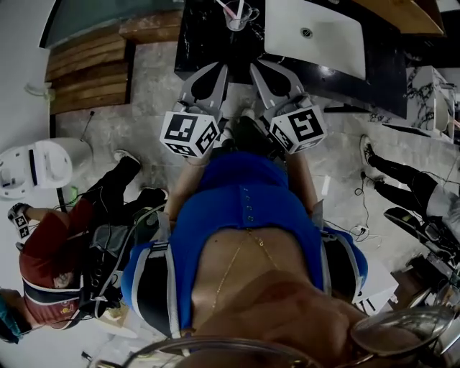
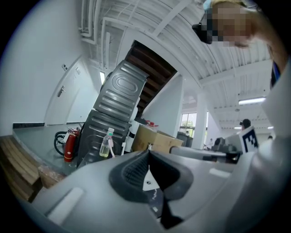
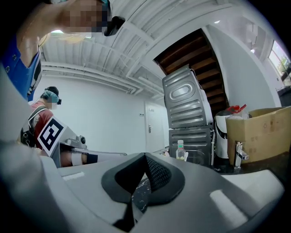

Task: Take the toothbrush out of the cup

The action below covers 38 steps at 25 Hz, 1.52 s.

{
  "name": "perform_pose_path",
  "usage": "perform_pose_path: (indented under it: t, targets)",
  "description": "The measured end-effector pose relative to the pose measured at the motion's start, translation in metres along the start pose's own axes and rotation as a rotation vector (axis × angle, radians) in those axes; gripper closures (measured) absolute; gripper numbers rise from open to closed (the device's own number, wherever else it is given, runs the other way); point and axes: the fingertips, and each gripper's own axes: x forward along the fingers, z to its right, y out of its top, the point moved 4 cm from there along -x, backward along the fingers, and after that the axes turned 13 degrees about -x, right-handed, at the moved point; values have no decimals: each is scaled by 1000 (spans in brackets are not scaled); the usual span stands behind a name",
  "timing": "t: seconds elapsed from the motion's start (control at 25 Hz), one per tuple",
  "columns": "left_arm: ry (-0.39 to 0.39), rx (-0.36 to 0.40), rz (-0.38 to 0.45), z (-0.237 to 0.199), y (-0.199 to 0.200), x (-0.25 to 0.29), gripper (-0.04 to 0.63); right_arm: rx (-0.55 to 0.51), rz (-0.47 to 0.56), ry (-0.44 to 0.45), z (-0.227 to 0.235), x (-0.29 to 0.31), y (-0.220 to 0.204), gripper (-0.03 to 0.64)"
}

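Pointing my left gripper (image 1: 214,68) and right gripper (image 1: 264,68) toward the cup (image 1: 241,17) with its toothbrush (image 1: 230,8) at top centre, both jaws together, empty.

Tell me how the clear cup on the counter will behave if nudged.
The cup looks clear and small, so it is probably light and apt to slide on the smooth-looking black counter. The toothbrush leaning past its rim might tip it if pulled sideways.

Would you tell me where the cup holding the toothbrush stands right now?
In the head view the cup stands top centre on the dark counter, just left of the white sink.
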Motion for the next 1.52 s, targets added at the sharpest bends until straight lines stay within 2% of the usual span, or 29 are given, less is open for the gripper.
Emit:
perform_pose_path:
  t: [0.48, 0.64, 0.92, 1.16, 1.52]
  targets:
    - [72, -46, 13, -30, 27, 78, 592, 11, -1, 70, 77, 61, -3, 615]
    - [98, -81, -3, -41, 20, 96, 592, 13, -9, 64, 94, 63, -12, 615]
    - [116, -89, -18, -61, 18, 119, 592, 4, -34, 48, 111, 79, -28, 615]
    - [75, -110, -54, -95, 33, 126, 592, 13, -65, 15, 104, 116, -24, 615]
    - [-15, -108, -141, -121, 36, 148, 592, 45, -107, -73, 106, 147, -30, 615]
